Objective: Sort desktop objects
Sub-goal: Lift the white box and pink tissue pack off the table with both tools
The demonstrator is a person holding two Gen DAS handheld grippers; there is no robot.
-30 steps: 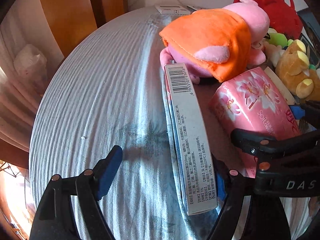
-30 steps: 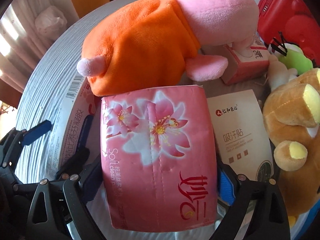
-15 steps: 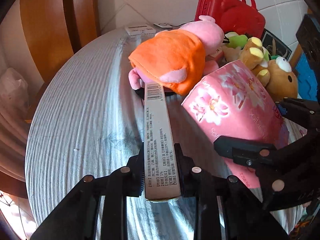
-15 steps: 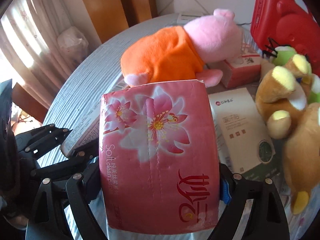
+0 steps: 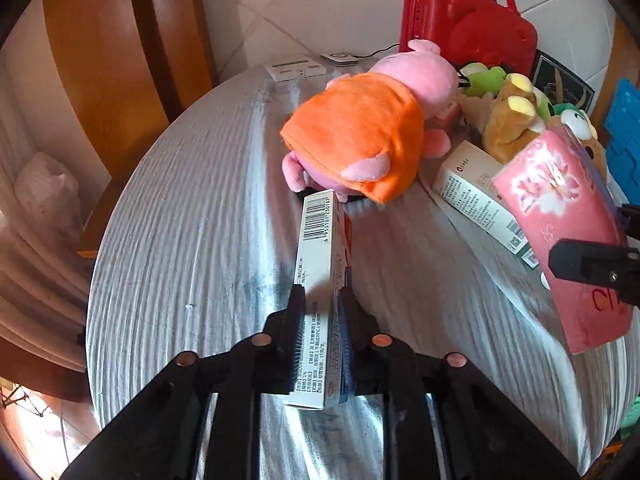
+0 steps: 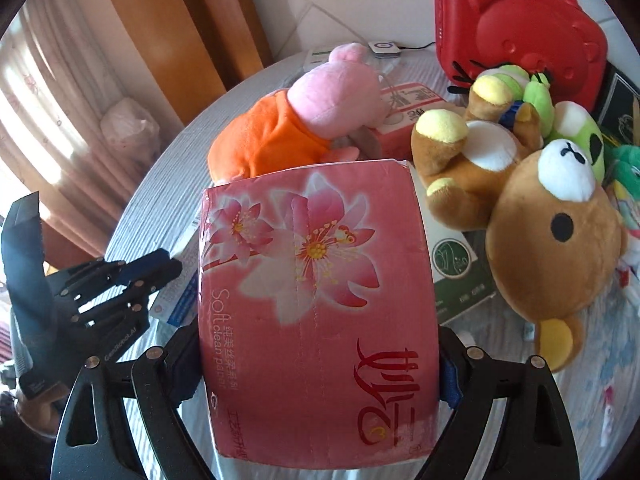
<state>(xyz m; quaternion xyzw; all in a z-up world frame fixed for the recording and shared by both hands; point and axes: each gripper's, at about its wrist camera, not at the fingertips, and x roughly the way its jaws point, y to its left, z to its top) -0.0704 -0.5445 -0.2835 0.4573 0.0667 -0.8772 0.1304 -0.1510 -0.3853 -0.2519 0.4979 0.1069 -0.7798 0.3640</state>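
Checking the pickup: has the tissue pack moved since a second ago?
Yes. The tissue pack, held in the right tool, rose off the table, away from the pig toy.

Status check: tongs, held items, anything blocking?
Left tongs shut on slim box. Right tongs shut on pink tissue pack. Plush pig close ahead.

Long white box (image 5: 318, 276), pink tissue pack (image 6: 316, 316), both held.

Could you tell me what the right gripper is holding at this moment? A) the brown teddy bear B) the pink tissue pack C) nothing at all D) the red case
B: the right gripper has its jaws pressed against both sides of the pink tissue pack.
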